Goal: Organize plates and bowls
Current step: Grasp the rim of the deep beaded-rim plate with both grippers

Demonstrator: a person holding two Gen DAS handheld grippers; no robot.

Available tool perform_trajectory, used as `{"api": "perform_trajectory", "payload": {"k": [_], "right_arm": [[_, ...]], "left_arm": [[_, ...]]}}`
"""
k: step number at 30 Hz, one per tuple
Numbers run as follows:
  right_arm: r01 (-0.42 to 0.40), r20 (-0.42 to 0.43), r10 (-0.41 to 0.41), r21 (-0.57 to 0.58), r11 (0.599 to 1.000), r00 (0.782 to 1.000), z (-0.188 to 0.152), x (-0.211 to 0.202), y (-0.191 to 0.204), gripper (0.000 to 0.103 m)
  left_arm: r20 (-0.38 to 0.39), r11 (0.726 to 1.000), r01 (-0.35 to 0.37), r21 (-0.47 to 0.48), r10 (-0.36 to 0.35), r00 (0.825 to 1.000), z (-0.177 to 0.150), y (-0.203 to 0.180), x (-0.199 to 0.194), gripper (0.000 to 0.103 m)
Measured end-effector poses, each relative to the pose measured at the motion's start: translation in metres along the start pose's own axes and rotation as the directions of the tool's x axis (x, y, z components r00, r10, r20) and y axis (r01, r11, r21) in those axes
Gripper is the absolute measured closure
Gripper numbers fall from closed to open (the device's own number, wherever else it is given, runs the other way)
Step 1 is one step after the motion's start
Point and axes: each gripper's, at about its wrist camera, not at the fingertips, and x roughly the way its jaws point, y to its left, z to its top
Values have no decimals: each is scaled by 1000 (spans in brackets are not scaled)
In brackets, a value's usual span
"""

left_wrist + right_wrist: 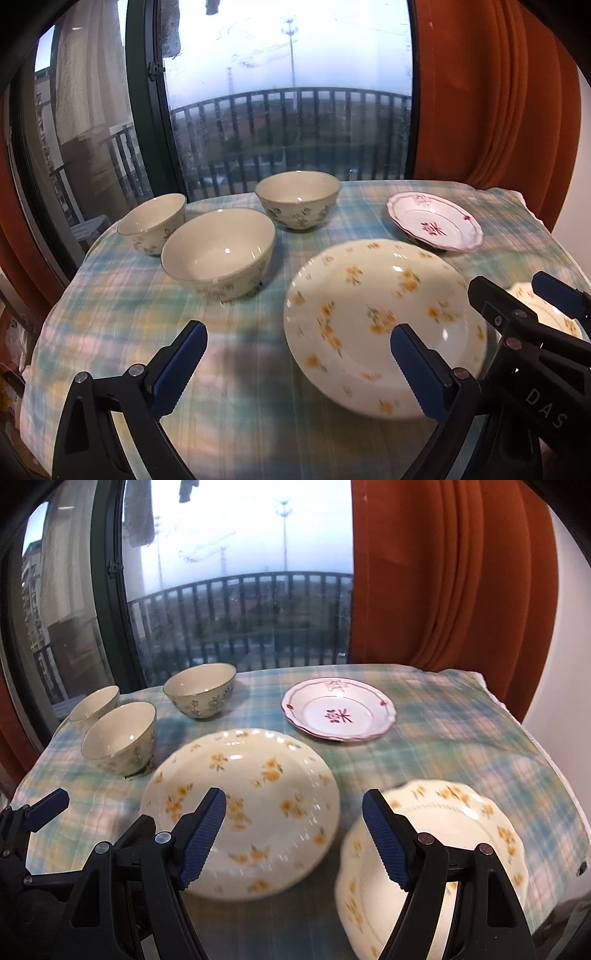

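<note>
Plates (pixel 251 812) flat, bowls (pixel 218 254) upright, mouths up

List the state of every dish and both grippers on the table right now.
Left gripper: open, empty.
Right gripper: open, empty.
Three bowls: upright, empty, unstacked.
Yellow-flower plate: flat on cloth, empty.
Scalloped yellow plate: flat, empty, near the table edge.
Pink plate: flat, empty, apart from the others.

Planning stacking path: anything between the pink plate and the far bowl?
Nothing: only bare plaid cloth between pink plate and far bowl, seen in both wrist views.
</note>
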Motion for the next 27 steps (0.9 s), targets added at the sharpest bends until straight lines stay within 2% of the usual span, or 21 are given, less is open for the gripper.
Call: {"api": "perform_trajectory", "payload": {"k": [3, 6, 14, 21, 25, 27], "right_arm": [[-20, -7, 20, -5, 1000, 1000, 13, 14, 3, 24], [-35, -6, 35, -15, 999, 999, 23, 27, 4, 23], [-74, -72, 74, -2, 997, 995, 38, 73, -1, 23], [-57, -145, 57, 5, 998, 988, 30, 102, -6, 24], [-26, -170, 19, -42, 999, 985, 24, 112, -5, 34], [-33, -193, 25, -37, 999, 981, 21, 116, -5, 34]], "left_arm": [[14, 1000, -18, 20, 18, 1000, 10, -2, 9, 3], [9, 1000, 9, 23, -10, 1000, 18, -4, 21, 3], [-72, 1000, 29, 11, -28, 997, 28, -14, 62, 4], [-162, 999, 47, 8, -45, 986, 20, -19, 86, 22], [-200, 999, 42, 14, -38, 979, 13, -22, 96, 26], [-203, 999, 38, 14, -34, 979, 11, -22, 97, 26]]}}
